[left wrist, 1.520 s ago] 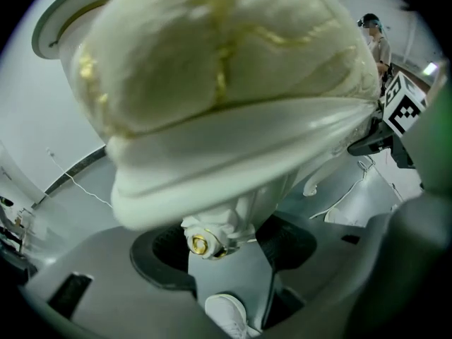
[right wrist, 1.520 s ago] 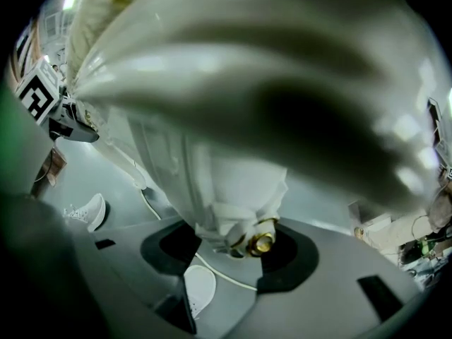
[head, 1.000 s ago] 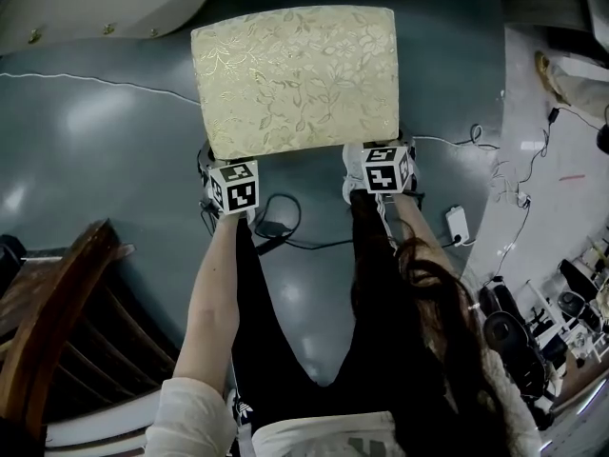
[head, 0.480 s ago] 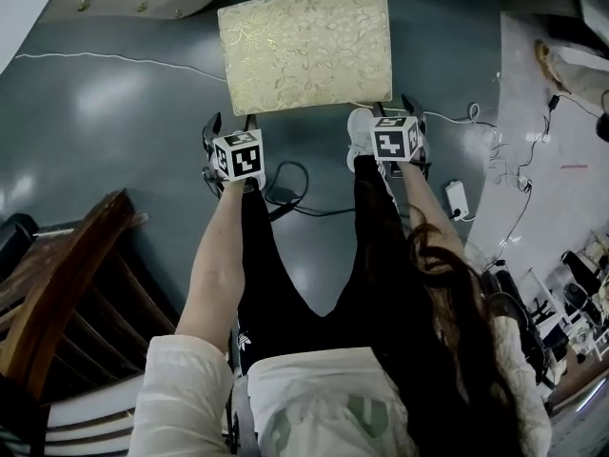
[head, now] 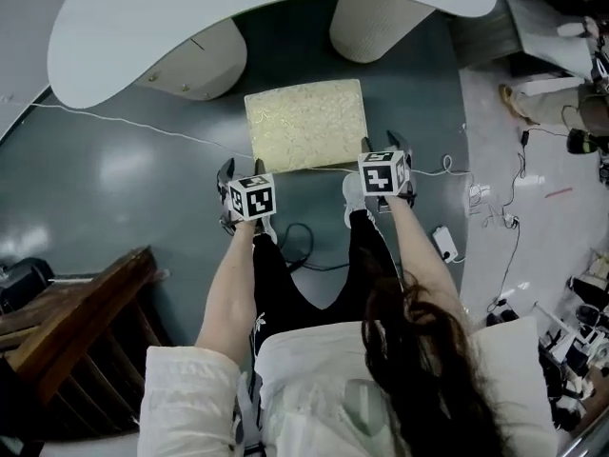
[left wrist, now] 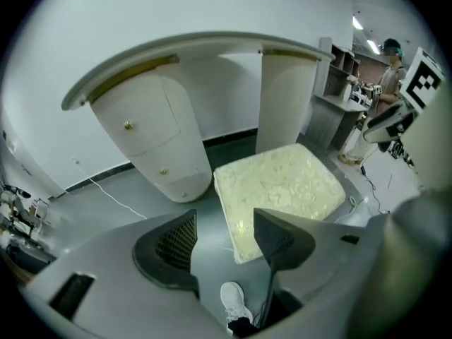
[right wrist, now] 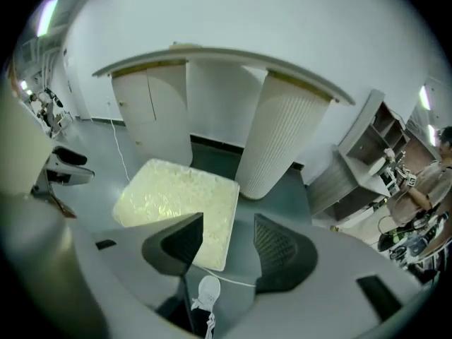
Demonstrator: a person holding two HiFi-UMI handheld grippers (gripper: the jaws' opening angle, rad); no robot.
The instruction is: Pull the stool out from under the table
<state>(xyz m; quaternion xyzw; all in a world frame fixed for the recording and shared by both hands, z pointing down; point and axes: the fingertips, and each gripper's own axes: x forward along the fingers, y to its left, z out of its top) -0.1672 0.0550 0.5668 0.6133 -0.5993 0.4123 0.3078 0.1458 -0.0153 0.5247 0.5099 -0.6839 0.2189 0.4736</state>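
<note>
The fingers of my left gripper (head: 242,169) stand spread with nothing between them but floor (head: 114,179) and my shoe (head: 354,190), and the fingers of my right gripper (head: 383,146) are spread and empty too, both held up above the near edge of the stool (head: 306,127). The stool stands on the floor just ahead of my feet, its cushion out past the curved rim of the white worktop (head: 238,8), so I judge the pull as good as done. My worry now is my own footing: a black cable (head: 290,241) loops right between my feet and could catch a heel if I step back. A thin white cable (head: 124,122) runs along the stool's near edge, and I cannot tell whether a leg sits on it; dragging further might snag it. A dark wooden chair (head: 67,331) stands close behind on my left. The floor is grey-green and glossy, throwing back the lights, so the stool may skid easily. The worktop rests on 2 supports, a drawer pedestal (left wrist: 148,133) and a ribbed pedestal (right wrist: 282,133); more cables litter the paler floor at my right.
</note>
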